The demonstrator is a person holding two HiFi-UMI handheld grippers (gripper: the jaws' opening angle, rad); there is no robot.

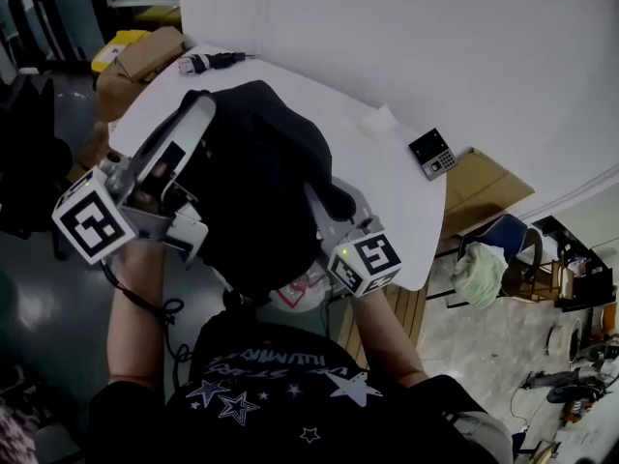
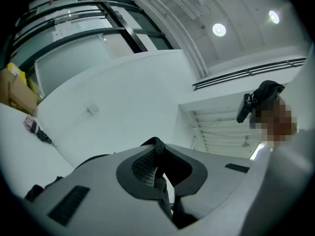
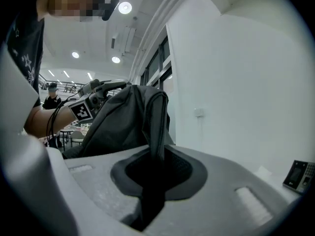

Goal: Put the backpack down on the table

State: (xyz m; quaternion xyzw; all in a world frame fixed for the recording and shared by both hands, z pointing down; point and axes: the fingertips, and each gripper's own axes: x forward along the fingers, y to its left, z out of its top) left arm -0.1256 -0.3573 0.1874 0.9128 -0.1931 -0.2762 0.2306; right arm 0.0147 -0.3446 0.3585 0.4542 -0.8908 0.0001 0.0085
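A black backpack [image 1: 256, 191] hangs between my two grippers over the near side of the white table [image 1: 387, 162]. My left gripper [image 1: 198, 109] reaches in from the left and is shut on a black webbing strap [image 2: 155, 149], which sticks up between its jaws in the left gripper view. My right gripper [image 1: 331, 203] comes from the right and is shut on another black strap [image 3: 157, 141] that runs up to the backpack's body [image 3: 123, 122]. The left gripper's marker cube [image 3: 83, 110] shows beyond the bag. Whether the backpack's bottom touches the table is hidden.
On the table lie a small black keypad device [image 1: 432, 153], a white folded sheet [image 1: 377, 122] and a black-and-white tool [image 1: 208, 62] at the far end. Cardboard boxes [image 1: 145, 56] stand past the far end. A chair with green cloth [image 1: 481, 271] is at the right.
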